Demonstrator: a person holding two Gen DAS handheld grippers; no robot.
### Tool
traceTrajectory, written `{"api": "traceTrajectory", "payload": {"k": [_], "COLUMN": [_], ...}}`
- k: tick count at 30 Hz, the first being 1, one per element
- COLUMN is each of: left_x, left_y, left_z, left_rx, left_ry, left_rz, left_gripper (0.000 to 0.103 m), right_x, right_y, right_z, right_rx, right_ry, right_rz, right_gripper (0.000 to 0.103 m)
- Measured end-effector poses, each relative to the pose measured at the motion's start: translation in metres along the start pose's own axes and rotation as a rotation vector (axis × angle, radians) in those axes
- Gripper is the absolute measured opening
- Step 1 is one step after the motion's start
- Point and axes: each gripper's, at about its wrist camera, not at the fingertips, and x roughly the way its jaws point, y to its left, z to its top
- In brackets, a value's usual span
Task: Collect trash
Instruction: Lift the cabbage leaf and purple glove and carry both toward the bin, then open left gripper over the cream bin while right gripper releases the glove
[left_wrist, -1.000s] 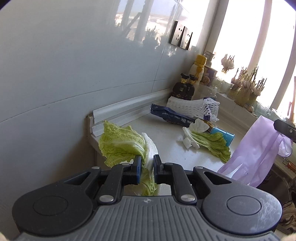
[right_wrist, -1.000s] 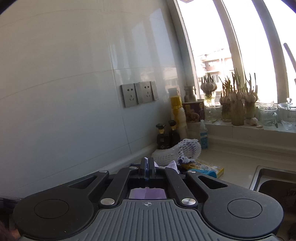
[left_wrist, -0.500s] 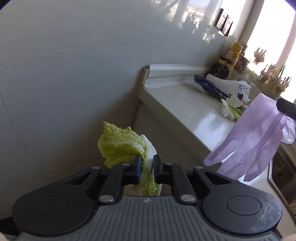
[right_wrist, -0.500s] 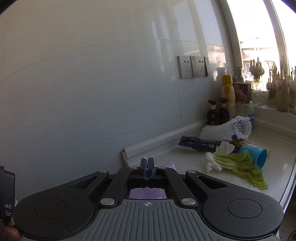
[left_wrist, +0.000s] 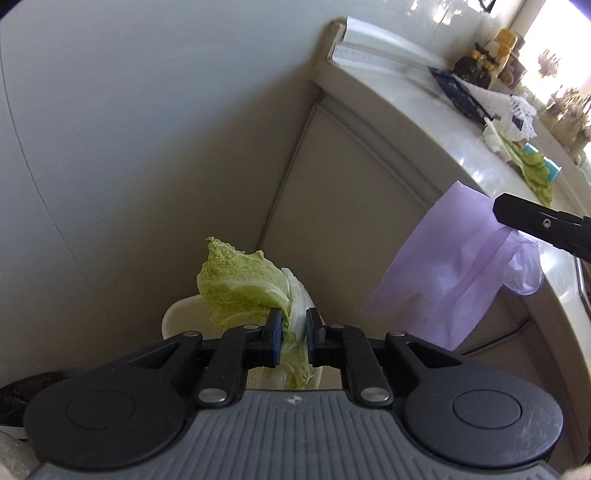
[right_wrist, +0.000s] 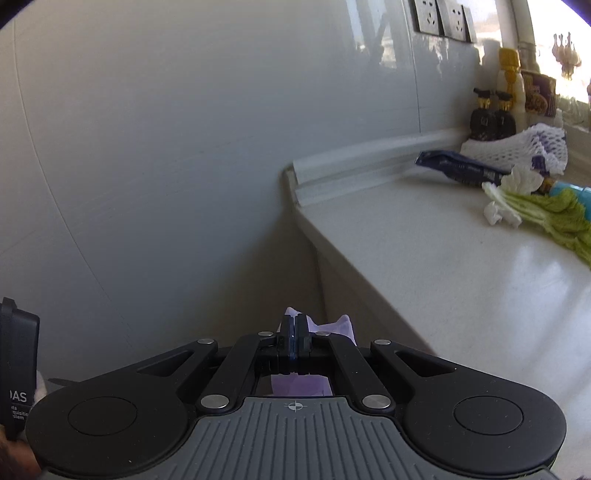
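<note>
Both grippers have dropped below the table; left gripper clamps a cabbage leaf, right gripper pinches the purple bag, likely held ready for the leaf.

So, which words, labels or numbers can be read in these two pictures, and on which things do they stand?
"DAS" (cut off at the picture's edge): on the black device at the left edge of the right wrist view; the small lines under it are too small to read.
Dark blue wrapper on the counter: white print, too blurred to read.
Bottles by the wall: labels too small to read.
Nothing else bears text.
</note>
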Motion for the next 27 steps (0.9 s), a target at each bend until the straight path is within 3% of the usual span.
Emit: {"api": "traceTrajectory", "payload": {"k": [17,25,27], "left_x": [0.089,0.105,0.111], "left_y": [0.025,0.026,0.025], "left_z": [-0.033,-0.036,-0.035], "left_rx": [0.069,0.085,0.09], "left_ry": [0.217,0.261,0.28], "left_rz": [0.1,0.114,0.121], "left_gripper": [0.012,0.013,0.015], "right_x": [0.119,0.141,0.144], "right_y": [-0.007,-0.01,-0.011], "right_z": [-0.094,-0.107,-0.109], "right_rx": [0.069,0.055,0.055], "right_ry": [0.338,0.407,0.42], "right_rz": [-0.016,-0.035,-0.037], "right_gripper": [0.0,0.0,0.005]}}
